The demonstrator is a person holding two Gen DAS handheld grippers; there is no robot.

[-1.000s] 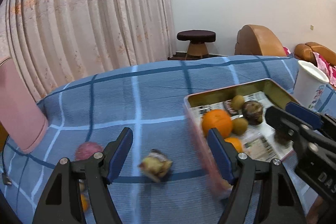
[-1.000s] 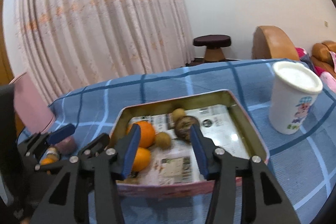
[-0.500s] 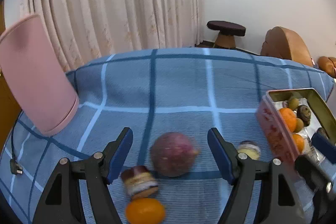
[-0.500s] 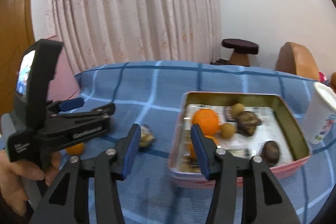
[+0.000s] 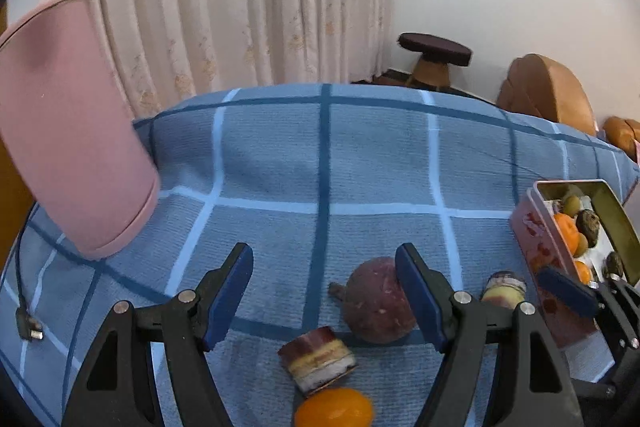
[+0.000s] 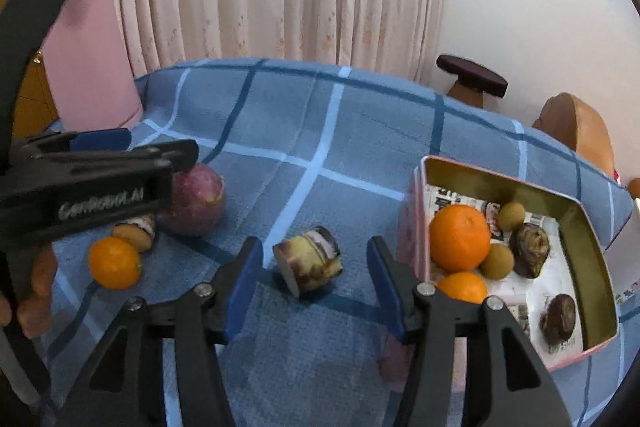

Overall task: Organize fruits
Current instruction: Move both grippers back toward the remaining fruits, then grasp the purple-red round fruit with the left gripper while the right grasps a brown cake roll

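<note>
A purple round fruit [image 5: 374, 301] lies on the blue checked cloth, just left of my open left gripper's [image 5: 324, 293] right finger; it also shows in the right wrist view [image 6: 196, 201]. A small orange fruit [image 5: 334, 409] and a layered cake piece [image 5: 318, 355] lie below it. My right gripper [image 6: 314, 285] is open, with a second cake piece [image 6: 308, 263] between its fingers. The pink tin [image 6: 416, 211] at the right holds an orange [image 6: 460, 237], several small fruits and dark pieces. The left gripper [image 6: 132, 147] shows at the left of the right wrist view.
A pink cylinder [image 5: 68, 131] stands at the cloth's left edge. A cable with a plug [image 5: 28, 323] lies at the left. A curtain, a dark stool [image 5: 434, 57] and brown seats stand beyond the table.
Both grippers have swung left. The purple fruit sits further right between the left fingers. The second cake piece has come between the right fingers, and the tin has shifted right in both views.
</note>
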